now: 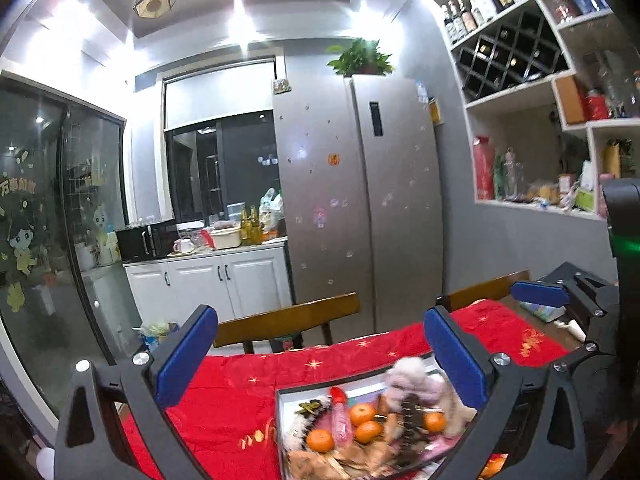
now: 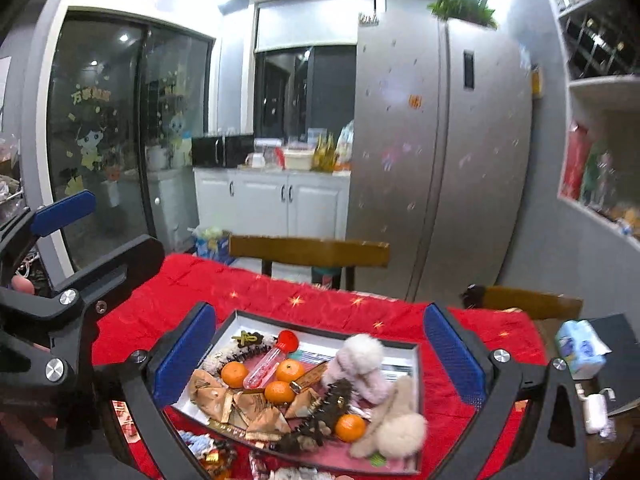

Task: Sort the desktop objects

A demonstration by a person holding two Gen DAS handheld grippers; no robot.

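A shallow white-lined box (image 2: 332,332) lies on the red tablecloth (image 2: 280,296). It holds several oranges (image 2: 235,374), a pink tube with a red cap (image 2: 268,364), a pinkish-white plush toy (image 2: 360,360), a beige plush toy (image 2: 396,420), brown triangular packets (image 2: 224,396) and a dark toothed hair clip (image 2: 328,412). My right gripper (image 2: 320,354) hovers above the box, open and holding nothing. My left gripper (image 1: 320,356) is also open and empty, above the box's (image 1: 340,380) left part, where the oranges (image 1: 362,414) and the tube (image 1: 342,416) show blurred.
Two wooden chairs (image 2: 308,252) stand at the table's far side. A blue-white tissue pack (image 2: 580,348) and a small white item (image 2: 596,408) lie at the right end. Loose small things (image 2: 208,448) lie in front of the box. A fridge (image 2: 440,160) stands behind.
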